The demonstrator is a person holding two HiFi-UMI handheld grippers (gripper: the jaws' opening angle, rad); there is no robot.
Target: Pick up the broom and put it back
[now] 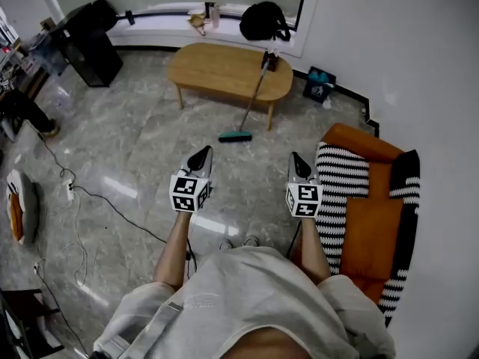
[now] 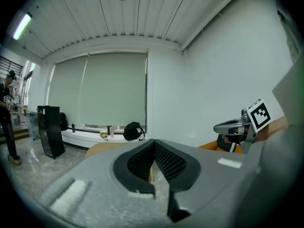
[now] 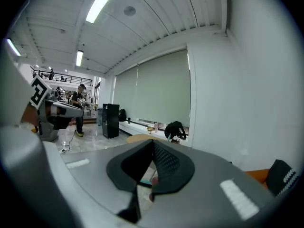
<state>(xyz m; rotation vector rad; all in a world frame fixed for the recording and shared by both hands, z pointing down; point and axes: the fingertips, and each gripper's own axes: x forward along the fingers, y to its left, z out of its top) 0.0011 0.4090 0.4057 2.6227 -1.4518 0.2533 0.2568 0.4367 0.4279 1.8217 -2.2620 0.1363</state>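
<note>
The broom (image 1: 251,103) leans against the front edge of the low wooden table (image 1: 217,69). Its teal head (image 1: 236,135) rests on the marble floor and its thin handle slants up to the table's right end. My left gripper (image 1: 200,158) (image 2: 153,144) and right gripper (image 1: 299,164) (image 3: 153,144) hover side by side at waist height, well short of the broom and pointing toward it. Both have their jaws shut together with nothing between them. From each gripper view the other gripper shows off to the side.
An orange sofa (image 1: 370,223) with striped cushions (image 1: 340,193) stands close on my right. A black bag (image 1: 263,21) lies on the window ledge, and a blue bag (image 1: 319,84) beside the table. A black cabinet (image 1: 90,43) stands far left. Cables (image 1: 75,193) trail across the floor.
</note>
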